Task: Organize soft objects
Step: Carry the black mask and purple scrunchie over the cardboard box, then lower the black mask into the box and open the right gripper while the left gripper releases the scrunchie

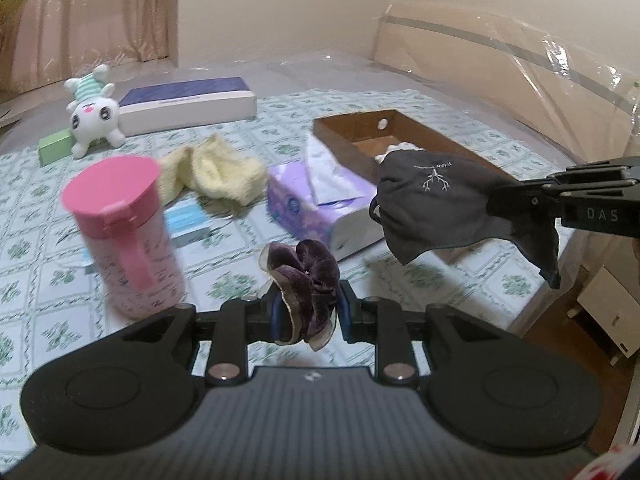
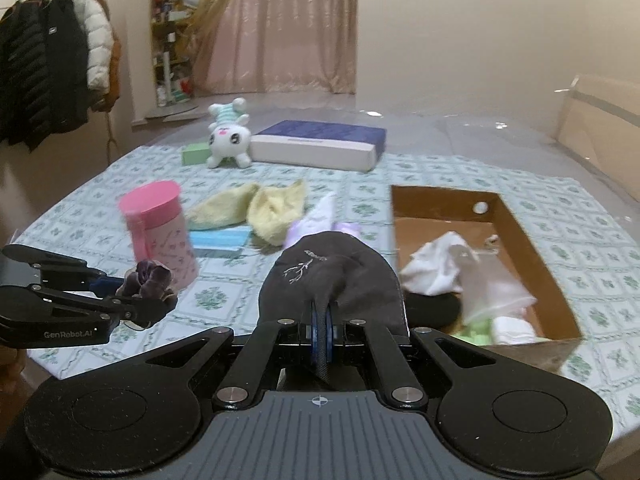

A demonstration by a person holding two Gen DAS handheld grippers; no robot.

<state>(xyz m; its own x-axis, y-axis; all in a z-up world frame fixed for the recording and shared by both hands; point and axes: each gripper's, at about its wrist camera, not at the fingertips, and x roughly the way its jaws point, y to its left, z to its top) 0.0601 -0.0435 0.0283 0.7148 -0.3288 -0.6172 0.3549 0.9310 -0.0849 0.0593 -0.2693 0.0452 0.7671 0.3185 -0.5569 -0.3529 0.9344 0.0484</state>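
My left gripper (image 1: 306, 310) is shut on a dark purple velvet scrunchie (image 1: 306, 276), held above the bed; the same scrunchie (image 2: 150, 278) and left gripper (image 2: 156, 300) show at the left of the right wrist view. My right gripper (image 2: 322, 334) is shut on a dark grey cloth face mask (image 2: 332, 276) with a small branch print. That mask (image 1: 452, 208) hangs from the right gripper (image 1: 504, 200) in front of the brown cardboard box (image 1: 344, 130). The box (image 2: 532, 248) holds white cloth and other soft pieces. A yellow towel (image 1: 216, 172) lies on the bed.
A pink lidded cup (image 1: 128, 232) stands at the left. A purple tissue pack (image 1: 316, 204), blue masks (image 1: 186, 222), a white plush toy (image 1: 94, 110), a green block (image 1: 54, 146) and a flat blue-and-white box (image 1: 188, 104) lie on the patterned bedsheet (image 1: 420, 280). Coats (image 2: 48, 60) hang at the far left.
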